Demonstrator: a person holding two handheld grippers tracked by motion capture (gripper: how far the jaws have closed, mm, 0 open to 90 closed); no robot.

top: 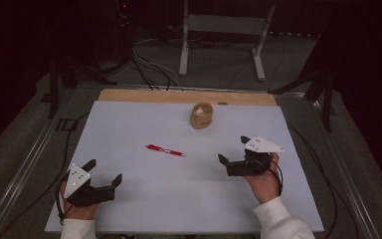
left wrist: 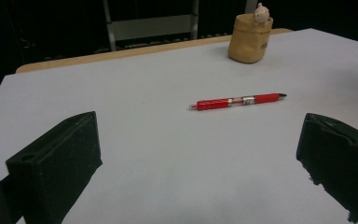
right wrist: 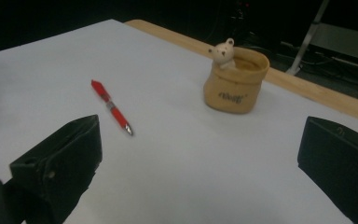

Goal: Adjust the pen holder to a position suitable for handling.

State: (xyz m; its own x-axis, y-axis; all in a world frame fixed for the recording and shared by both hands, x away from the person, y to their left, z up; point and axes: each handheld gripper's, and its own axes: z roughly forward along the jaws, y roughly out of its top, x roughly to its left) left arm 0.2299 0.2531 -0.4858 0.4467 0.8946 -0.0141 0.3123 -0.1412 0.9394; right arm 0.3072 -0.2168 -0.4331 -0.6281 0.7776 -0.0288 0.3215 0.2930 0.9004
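Pale grey table top (top: 144,199), wooden far edge (top: 144,95), dark room.

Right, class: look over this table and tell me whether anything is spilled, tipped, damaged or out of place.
Nothing stands out. The red pen lies flat mid-table, the tan pot with its small bear figure stands upright near the far edge, and the left gripper and right gripper are open, touching neither.
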